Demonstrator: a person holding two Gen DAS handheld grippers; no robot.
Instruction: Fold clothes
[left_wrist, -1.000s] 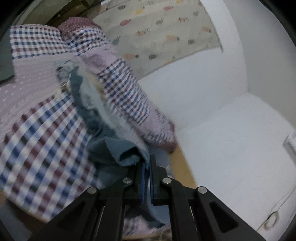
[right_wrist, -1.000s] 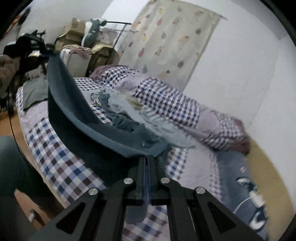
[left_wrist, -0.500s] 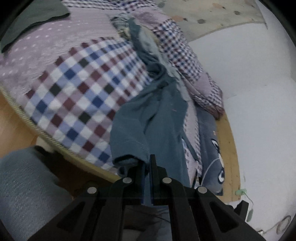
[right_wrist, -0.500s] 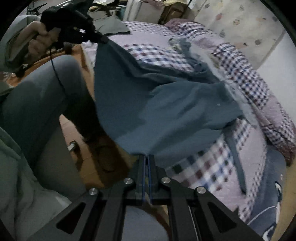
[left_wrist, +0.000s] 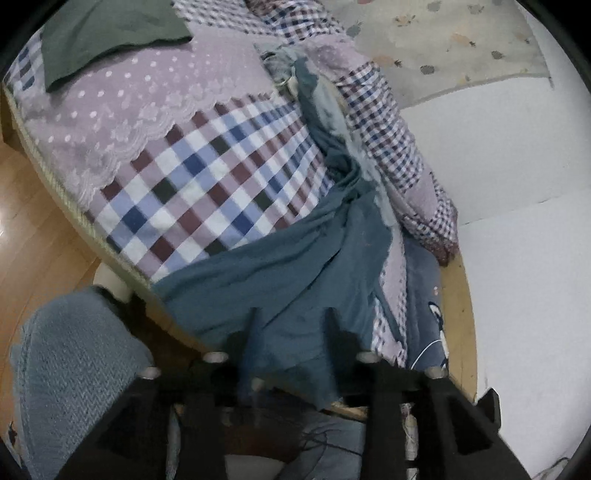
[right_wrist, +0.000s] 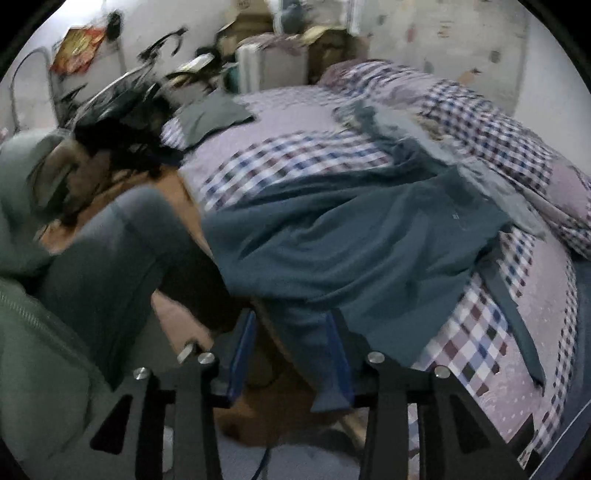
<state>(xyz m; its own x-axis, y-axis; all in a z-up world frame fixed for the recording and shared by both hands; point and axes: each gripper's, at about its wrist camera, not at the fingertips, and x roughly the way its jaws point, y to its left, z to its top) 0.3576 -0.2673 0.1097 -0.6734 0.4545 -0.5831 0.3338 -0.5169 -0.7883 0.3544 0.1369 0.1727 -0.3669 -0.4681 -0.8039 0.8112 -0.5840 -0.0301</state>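
A teal garment (left_wrist: 295, 266) lies spread over the near edge of the checked bed (left_wrist: 207, 184), and its hem hangs down off the side. My left gripper (left_wrist: 291, 332) is open, its two dark fingers standing wide apart on either side of the hanging hem. In the right wrist view the same teal garment (right_wrist: 351, 236) drapes over the bed's corner. My right gripper (right_wrist: 291, 347) is open too, with a loose fold of the cloth hanging between its blue pads (right_wrist: 242, 350). Neither gripper grips the cloth.
A dark green garment (left_wrist: 107, 33) lies flat at the far side of the bed. A heap of pale blue clothes (left_wrist: 325, 107) rests against a rolled checked quilt (left_wrist: 388, 122). A person's grey-clad leg (right_wrist: 110, 258) stands by the bed edge on the wooden floor (left_wrist: 29, 221).
Both grippers held the teal garment stretched in the air, then brought it down toward the bed edge. Now both have opened and the garment lies on the bed.
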